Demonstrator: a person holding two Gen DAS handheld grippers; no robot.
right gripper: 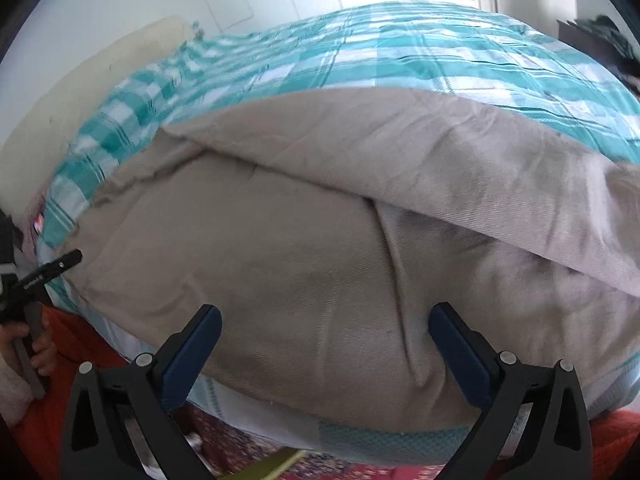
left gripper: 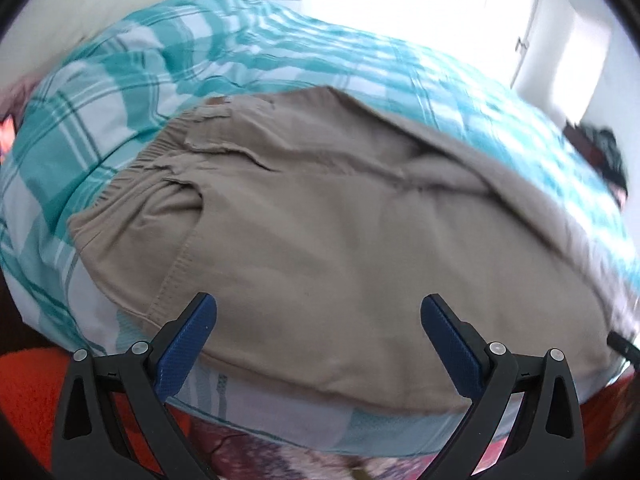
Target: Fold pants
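Pants (left gripper: 340, 240) lie on the bed (left gripper: 132, 68), legs folded together. Left gripper (left gripper: 318, 312) and right gripper (right gripper: 325, 322) hover wide open, empty. Shorter folds remain.

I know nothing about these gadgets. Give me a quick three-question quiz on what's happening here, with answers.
1. True or false: the left gripper is clamped on the pants.
2. What do the pants lie on? A) bare floor B) teal checked bedding C) a chair
3. Fill in: in the left wrist view the elastic ______ of the pants lies at the left.

Key
1. False: its jaws stand open, as do those of the right gripper.
2. B
3. waistband
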